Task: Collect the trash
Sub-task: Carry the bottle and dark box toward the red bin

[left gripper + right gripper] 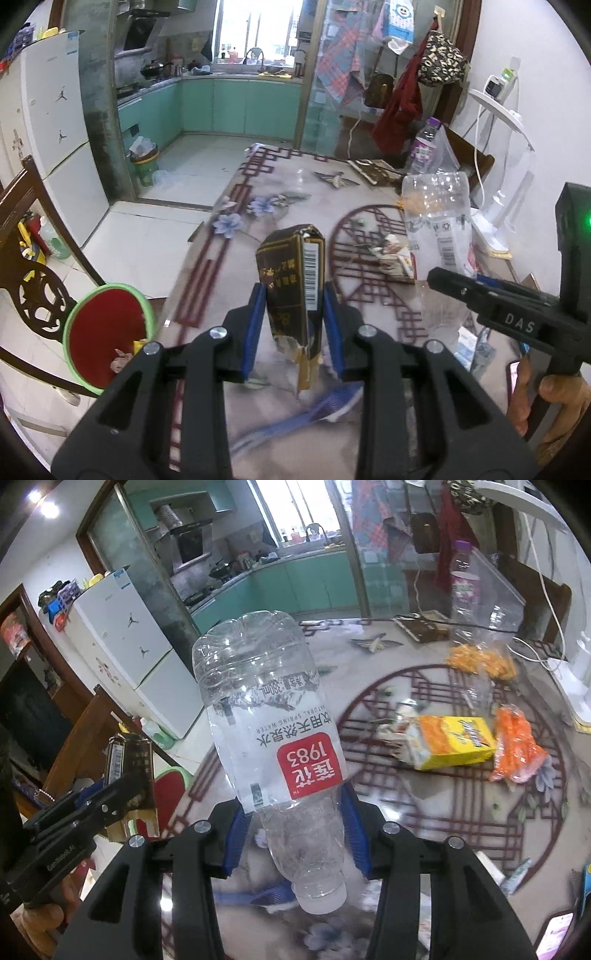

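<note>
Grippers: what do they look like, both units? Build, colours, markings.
Both match: the left gripper and right gripper have black plastic linkage arms with silver pivot screws and blue ribbed pads. Seen side-on, the right one reads "DAS" in white and shows a green light; the left carries small white lettering.

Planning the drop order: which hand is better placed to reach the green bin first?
Left. Its gripper, shut on the dark carton, has the green bin right beside it; the right gripper holds the bottle farther off.

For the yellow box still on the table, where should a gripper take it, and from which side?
The yellow box lies flat, its torn end toward the left of the right wrist view. Come from above and pinch its two long edges mid-length, where it looks uncrushed. The orange bag lies close at its far end, so avoid that end.
</note>
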Demonstrator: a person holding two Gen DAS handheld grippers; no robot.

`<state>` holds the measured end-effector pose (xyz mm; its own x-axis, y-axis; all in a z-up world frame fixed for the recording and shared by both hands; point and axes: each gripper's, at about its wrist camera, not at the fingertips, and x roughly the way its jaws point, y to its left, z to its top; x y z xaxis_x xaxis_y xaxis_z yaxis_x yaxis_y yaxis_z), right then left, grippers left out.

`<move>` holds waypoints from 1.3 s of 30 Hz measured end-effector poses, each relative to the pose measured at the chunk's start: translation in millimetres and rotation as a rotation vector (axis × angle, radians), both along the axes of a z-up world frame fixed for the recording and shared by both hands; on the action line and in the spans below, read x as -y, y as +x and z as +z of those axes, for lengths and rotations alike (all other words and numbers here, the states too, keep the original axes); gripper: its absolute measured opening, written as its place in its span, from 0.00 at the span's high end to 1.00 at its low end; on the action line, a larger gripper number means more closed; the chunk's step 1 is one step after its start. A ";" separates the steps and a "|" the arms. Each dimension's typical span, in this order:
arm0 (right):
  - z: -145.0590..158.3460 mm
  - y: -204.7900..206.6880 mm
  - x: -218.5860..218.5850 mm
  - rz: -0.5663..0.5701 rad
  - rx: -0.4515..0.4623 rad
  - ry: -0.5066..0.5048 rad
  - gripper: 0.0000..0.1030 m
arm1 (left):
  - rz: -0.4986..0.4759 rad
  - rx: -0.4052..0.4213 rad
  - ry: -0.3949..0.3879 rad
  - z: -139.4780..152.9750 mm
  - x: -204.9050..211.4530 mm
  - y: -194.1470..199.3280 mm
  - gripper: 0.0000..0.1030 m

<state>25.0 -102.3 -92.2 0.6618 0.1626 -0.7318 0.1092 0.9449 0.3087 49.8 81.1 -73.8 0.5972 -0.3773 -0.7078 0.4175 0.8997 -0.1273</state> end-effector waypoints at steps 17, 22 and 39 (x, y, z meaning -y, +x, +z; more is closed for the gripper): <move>-1.8 67.7 -110.6 0.044 -0.008 -0.022 0.56 | 0.066 0.018 0.026 -0.7 -117.7 65.1 0.70; -2.9 77.4 -129.6 0.028 -0.014 -0.025 0.56 | 0.053 0.021 0.023 0.9 -132.3 81.1 0.70; 4.1 91.7 -158.5 0.006 -0.011 -0.048 0.56 | 0.069 0.036 0.018 2.9 -174.6 111.8 0.70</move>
<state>116.6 56.2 -88.1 0.6527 0.1314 -0.7461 0.1062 0.9592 0.2619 161.6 255.7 -70.9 0.6467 -0.3216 -0.6916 0.3583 0.9286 -0.0967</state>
